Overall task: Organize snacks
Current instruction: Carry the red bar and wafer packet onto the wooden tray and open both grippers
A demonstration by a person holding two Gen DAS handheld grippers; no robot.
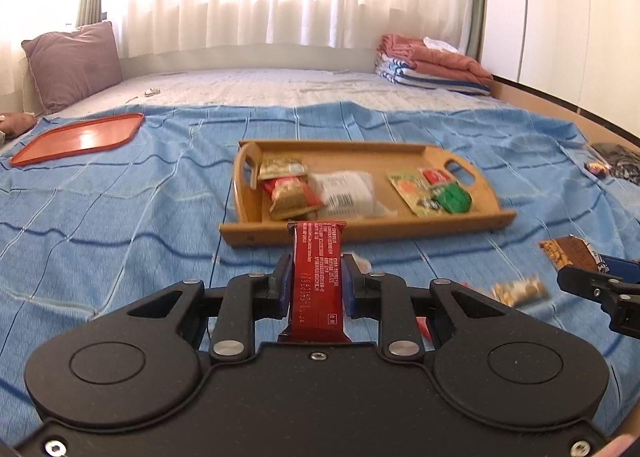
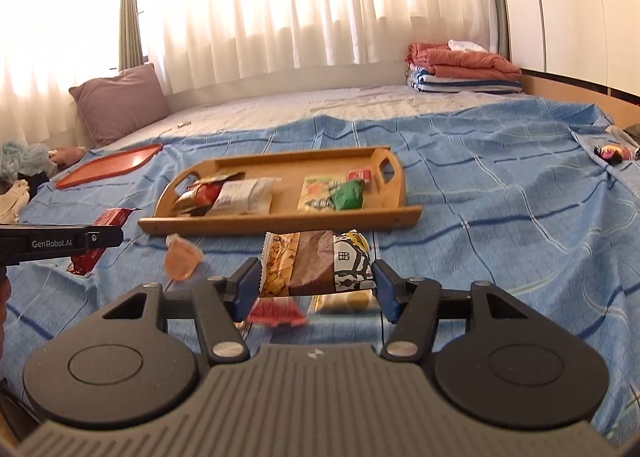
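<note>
Your left gripper (image 1: 316, 281) is clamping a long red foil snack bar (image 1: 318, 277), its length pointing ahead at the wooden tray (image 1: 360, 235) | your right gripper (image 2: 316, 283) is gripping a brown-and-yellow snack packet (image 2: 316, 263) crosswise | only the right view is showing the orange jelly cup (image 2: 182, 261).

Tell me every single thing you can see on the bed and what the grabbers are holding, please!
wooden tray: one, light brown, middle of the blue sheet, snack packets inside
red and gold packets: about two, left end of the tray
white packet: one, middle of the tray
green and red packets: a few, right end of the tray
orange tray: one, far left
loose snacks: one orange jelly cup, one pink packet, one yellow packet, near the grippers
purple pillow: one, back left
folded blankets: one pile, pink and blue-striped, back right
left gripper: shut on a red bar
right gripper: shut on a brown peanut bar
</note>
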